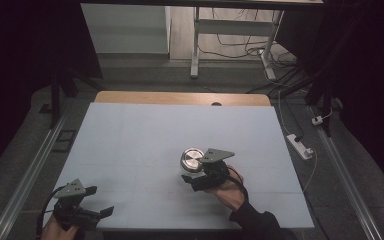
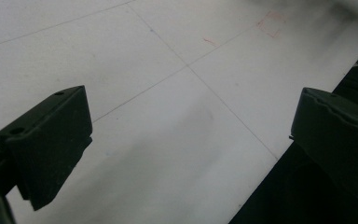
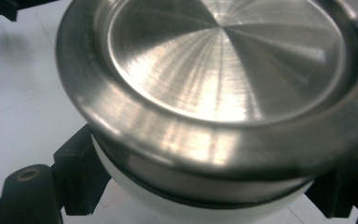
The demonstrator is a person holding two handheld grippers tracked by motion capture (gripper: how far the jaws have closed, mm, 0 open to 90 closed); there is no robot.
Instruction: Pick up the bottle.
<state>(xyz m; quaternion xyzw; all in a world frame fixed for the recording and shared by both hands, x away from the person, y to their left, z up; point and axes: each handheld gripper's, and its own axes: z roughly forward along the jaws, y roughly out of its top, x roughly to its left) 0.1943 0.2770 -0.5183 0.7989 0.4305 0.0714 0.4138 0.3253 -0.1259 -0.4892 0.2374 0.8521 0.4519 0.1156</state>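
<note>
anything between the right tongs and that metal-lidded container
Nothing visible: the right tongs already have their jaws on either side of the container's white body, just under the steel lid.

Left tongs (image 1: pixel 101 212): matte black housing, grey three-cornered plate on top showing small dark dots like screw holes, black cable looping off rear. Jaws blocky black pads; one showing two round holes along upper edge.

Right tongs (image 1: pixel 189 181): same black body, grey three-cornered plate on top, dark cable curling beside hand (image 1: pixel 230 192). Round screw boss showing on jaw arm.

Person wearing dark long sleeve (image 1: pixel 257 225) on right arm.
</note>
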